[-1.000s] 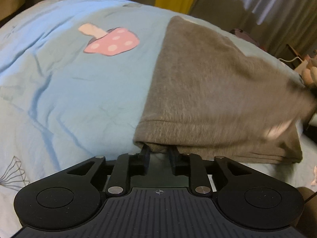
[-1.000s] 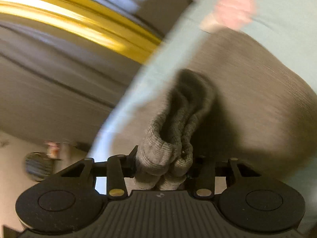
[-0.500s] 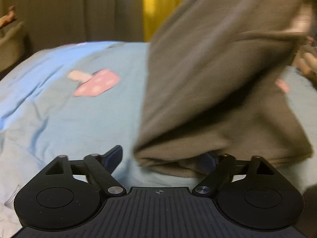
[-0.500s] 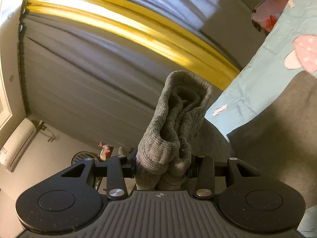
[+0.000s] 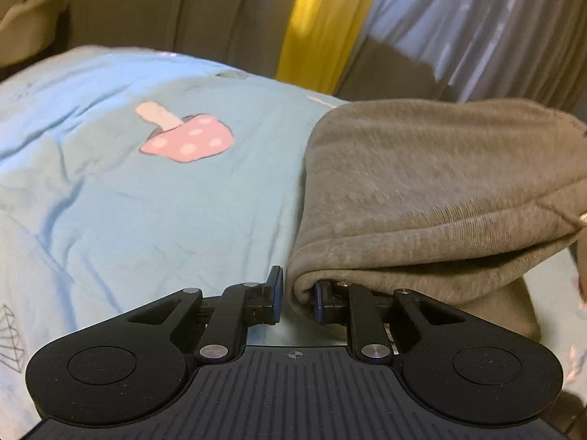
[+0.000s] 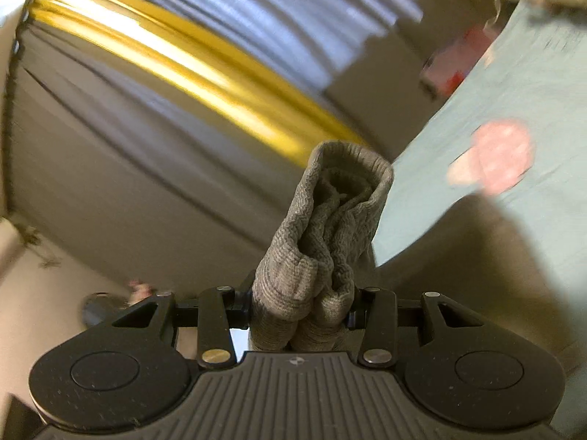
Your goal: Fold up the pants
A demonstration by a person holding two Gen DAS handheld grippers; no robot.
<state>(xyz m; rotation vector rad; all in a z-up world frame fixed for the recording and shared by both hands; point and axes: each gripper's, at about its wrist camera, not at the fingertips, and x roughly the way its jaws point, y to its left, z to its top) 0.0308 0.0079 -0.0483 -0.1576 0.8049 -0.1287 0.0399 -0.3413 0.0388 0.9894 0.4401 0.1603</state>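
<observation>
Grey knit pants lie folded in layers on a light blue bed cover, right of its pink mushroom print. My left gripper is at the near left corner of the stack. Its jaws are closing, with the rounded fold edge between the blue pads and pressed by them. My right gripper is shut on a bunched ribbed end of the pants, which sticks up past the fingers. The rest of the grey cloth trails down to the right in that view.
Grey, yellow and pale curtains hang behind the bed. The right wrist view is tilted and blurred, showing the curtains, the bed cover and red items beyond the bed. A pale armchair stands far left.
The left jaws opened wide, then closed again on the fold edge. The lifted upper layer of the pants came down onto the stack. The right gripper rose, holding its bunch.
</observation>
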